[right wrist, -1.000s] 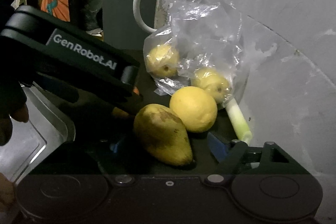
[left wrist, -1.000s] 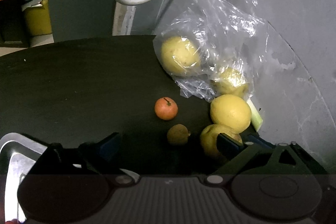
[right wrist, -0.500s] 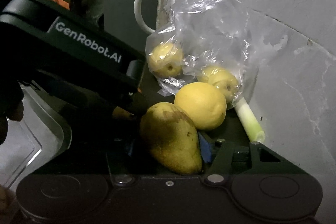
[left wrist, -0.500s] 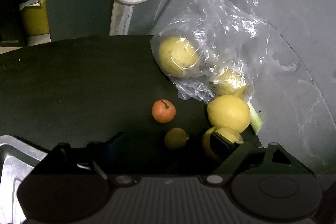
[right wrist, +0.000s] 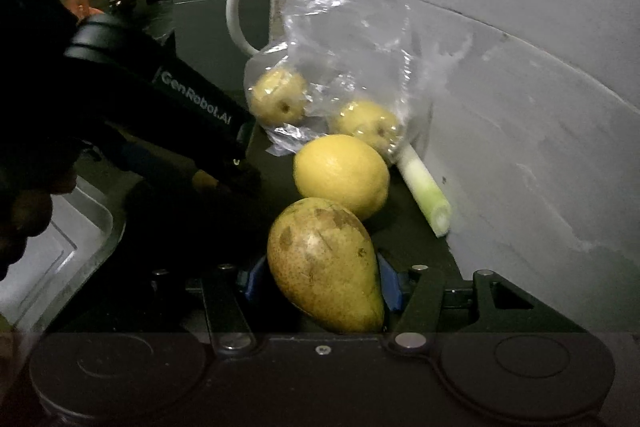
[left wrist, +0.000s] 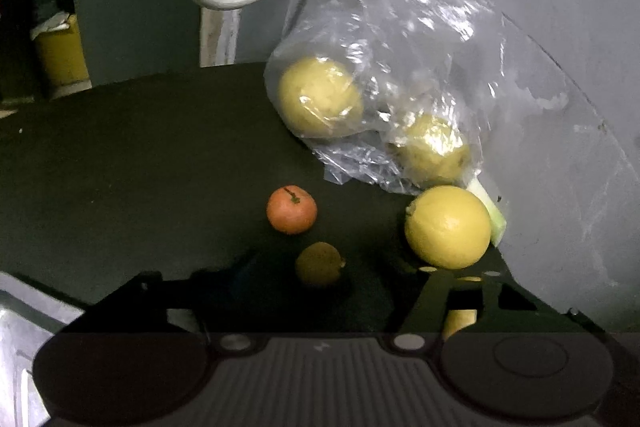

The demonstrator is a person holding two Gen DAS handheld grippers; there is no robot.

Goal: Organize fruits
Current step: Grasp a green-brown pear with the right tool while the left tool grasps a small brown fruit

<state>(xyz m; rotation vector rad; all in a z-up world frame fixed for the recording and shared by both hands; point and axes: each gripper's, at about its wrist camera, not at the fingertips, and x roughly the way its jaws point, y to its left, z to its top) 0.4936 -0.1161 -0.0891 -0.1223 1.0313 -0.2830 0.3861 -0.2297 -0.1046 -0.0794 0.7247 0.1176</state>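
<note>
1. Low over the dark bench [left wrist: 120,155], the right gripper [right wrist: 320,281] points toward the grey wall [right wrist: 520,107], its blue pads [right wrist: 390,287] pressed against both sides of the speckled pear [right wrist: 324,267], which lies with its narrow end toward the camera.
2. Just beyond the pear, near the bench's right edge, sits a lemon [right wrist: 342,175], close to it or touching; I cannot tell which.
3. Beside the lemon a pale green stalk [right wrist: 426,191] lies along the wall.
4. Behind them a clear plastic bag [right wrist: 352,39] holds two yellow fruits and leans on the wall.
5. From the left, the left gripper [left wrist: 320,279] reaches in at a downward slant, its jaws set wide apart around a small yellowish fruit [left wrist: 319,263] on the bench.
6. A small orange [left wrist: 292,209] sits just past that fruit, apart from it.
7. At the bench's near left corner, a metal tray [right wrist: 60,251] shows its rim.
</note>
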